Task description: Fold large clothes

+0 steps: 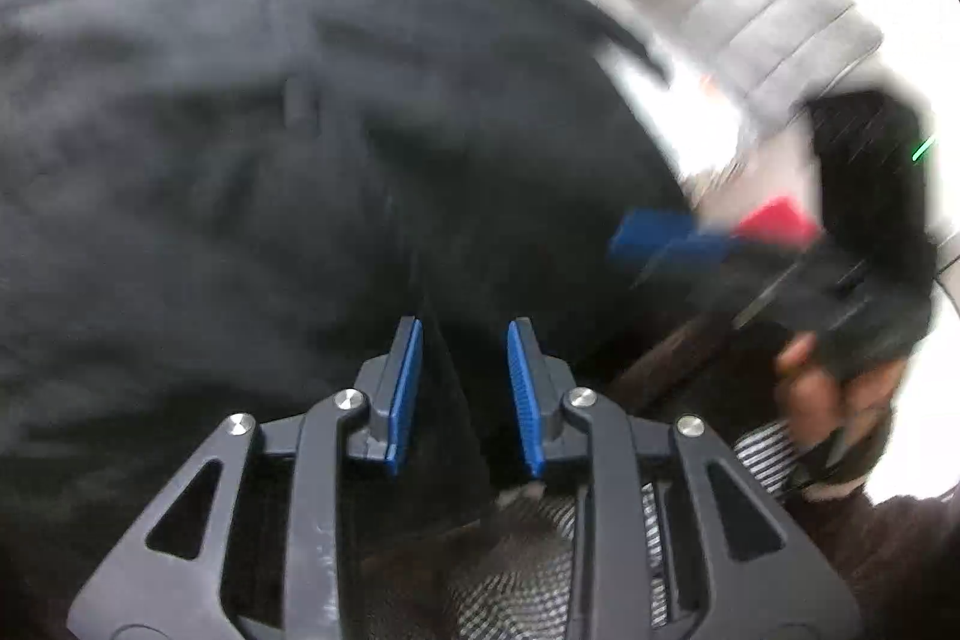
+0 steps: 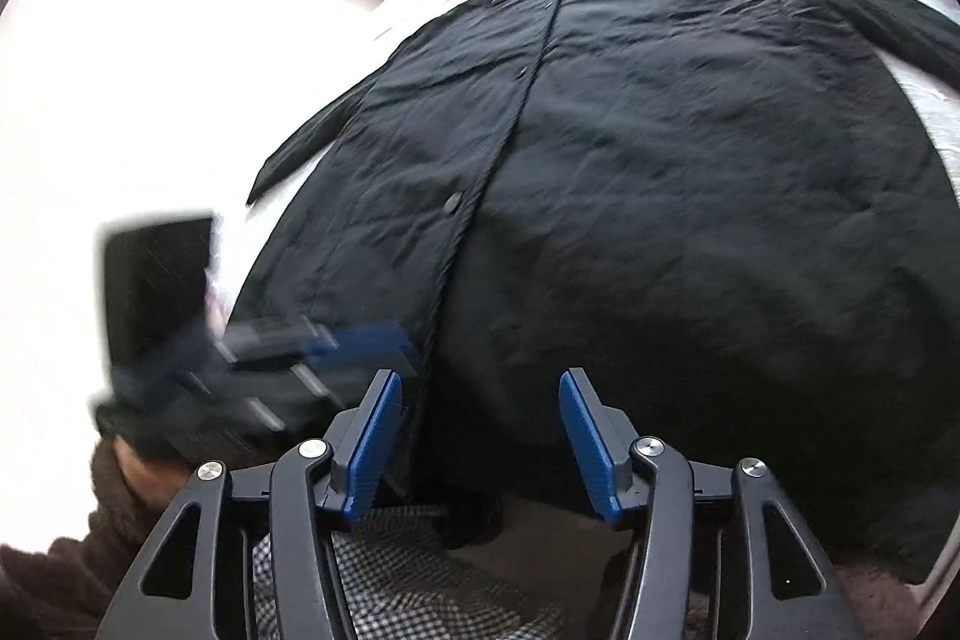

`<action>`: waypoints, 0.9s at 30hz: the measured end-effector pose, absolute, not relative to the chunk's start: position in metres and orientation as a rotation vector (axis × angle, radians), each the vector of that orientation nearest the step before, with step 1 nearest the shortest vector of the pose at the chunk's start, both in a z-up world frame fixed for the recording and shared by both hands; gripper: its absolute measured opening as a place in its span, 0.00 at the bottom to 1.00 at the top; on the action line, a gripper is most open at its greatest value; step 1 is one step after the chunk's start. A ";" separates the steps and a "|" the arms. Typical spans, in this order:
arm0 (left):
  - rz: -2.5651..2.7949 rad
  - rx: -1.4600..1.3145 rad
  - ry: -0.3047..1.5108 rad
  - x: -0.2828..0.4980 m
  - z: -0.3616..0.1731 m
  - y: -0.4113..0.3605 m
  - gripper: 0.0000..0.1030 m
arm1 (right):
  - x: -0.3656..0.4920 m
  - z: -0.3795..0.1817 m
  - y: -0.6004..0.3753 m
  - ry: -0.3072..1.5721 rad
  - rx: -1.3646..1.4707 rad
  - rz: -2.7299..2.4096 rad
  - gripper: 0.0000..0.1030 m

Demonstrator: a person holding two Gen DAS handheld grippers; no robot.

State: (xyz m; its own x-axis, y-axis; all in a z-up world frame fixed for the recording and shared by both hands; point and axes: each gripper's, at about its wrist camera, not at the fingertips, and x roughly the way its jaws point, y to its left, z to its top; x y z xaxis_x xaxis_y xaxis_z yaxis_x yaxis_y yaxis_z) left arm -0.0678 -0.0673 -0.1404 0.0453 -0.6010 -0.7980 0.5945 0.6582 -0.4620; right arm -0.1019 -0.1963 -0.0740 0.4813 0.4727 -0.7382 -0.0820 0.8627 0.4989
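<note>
Blue-padded fingers (image 2: 591, 445) of the right gripper (image 2: 480, 436) stand wide apart with nothing between them, poised over the near hem of the black shirt (image 2: 660, 172). That shirt lies spread flat on the white bed (image 2: 120, 100), its button strip running away from both grippers toward the collar, so its long axis points straight ahead. On the other side, the left gripper (image 1: 465, 394) has its jaws narrow, dark cloth showing in the gap but not clamped. Both sit at the hem, the left nearer the button strip.
</note>
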 end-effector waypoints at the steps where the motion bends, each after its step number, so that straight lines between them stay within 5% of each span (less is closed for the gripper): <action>1: -0.917 0.012 1.265 -0.074 -0.152 -0.070 0.30 | -0.099 -0.073 -0.199 1.016 0.437 0.335 0.57; 7: -0.918 0.086 1.277 -0.095 -0.144 -0.065 0.35 | -0.082 -0.064 -0.204 1.010 0.430 0.260 0.65; 9: -0.901 0.073 1.221 -0.091 -0.127 -0.061 0.60 | -0.076 -0.057 -0.202 0.995 0.412 0.252 0.69; 14: -0.805 0.038 1.064 -0.068 -0.074 -0.033 0.83 | -0.053 -0.034 -0.192 0.964 0.367 0.243 0.74; 27: -0.394 -0.163 1.080 0.046 -0.055 0.093 0.87 | 0.042 0.002 -0.192 0.862 0.354 0.162 0.78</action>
State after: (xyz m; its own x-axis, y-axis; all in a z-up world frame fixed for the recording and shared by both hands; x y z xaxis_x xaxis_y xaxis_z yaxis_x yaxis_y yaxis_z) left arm 0.0455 0.0933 -0.0547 0.4101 -0.3897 -0.8246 0.2321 0.9190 -0.3188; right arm 0.0417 -0.1920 0.0019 0.6433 0.2801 -0.7126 0.0031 0.9297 0.3682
